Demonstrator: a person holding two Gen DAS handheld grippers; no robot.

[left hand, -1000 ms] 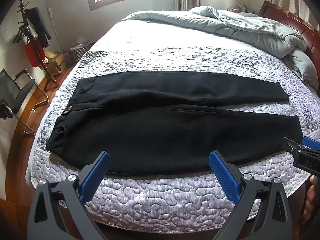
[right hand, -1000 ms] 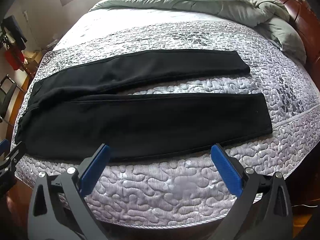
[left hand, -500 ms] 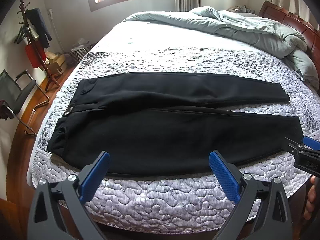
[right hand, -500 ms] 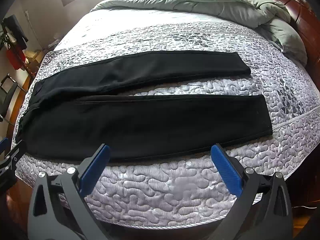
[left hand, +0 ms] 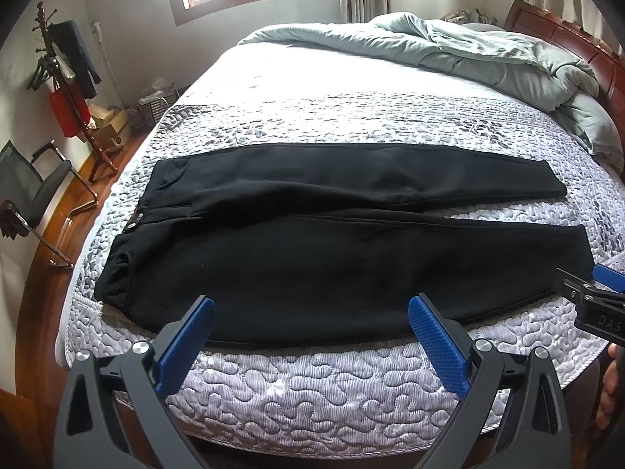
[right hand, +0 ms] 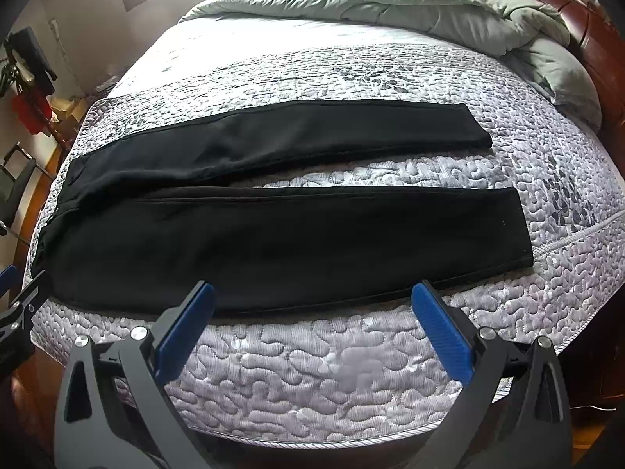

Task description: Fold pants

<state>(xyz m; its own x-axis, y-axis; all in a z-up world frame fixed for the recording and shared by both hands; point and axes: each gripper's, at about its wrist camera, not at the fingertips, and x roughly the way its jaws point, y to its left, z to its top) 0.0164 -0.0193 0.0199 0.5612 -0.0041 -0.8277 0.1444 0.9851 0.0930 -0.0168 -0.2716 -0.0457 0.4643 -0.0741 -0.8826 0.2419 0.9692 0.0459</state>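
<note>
Black pants (left hand: 332, 265) lie flat and unfolded across the near part of a bed (left hand: 332, 391), waistband (left hand: 133, 226) to the left and both leg hems to the right, the two legs splayed in a narrow V with quilted cover showing between them toward the cuffs. The near leg (right hand: 293, 250) runs along the mattress's near edge; the far leg (right hand: 293, 136) lies beyond it, its hem (right hand: 478, 133) stopping a little short of the near hem (right hand: 521, 230). The left claw (left hand: 310, 324) hovers just off the near edge by the waist half, blue pads spread wide and holding nothing; the right claw (right hand: 312, 308) hangs likewise over the leg half, wide open and empty, each tool's tip showing at the edge of the other's view. No fold appears to have begun, so the first step is probably laying one leg over the other. Doing it well would mean pinching the near outer seam at two well-separated points, one close to the waist and one close to the cuff, catching both fabric layers, then lifting evenly and carrying the leg over until seams and hems line up. The soft knit could sag or bunch between the grips, so keeping it taut matters. A rumpled grey duvet (left hand: 468, 54) lies at the far end, well apart.
</note>
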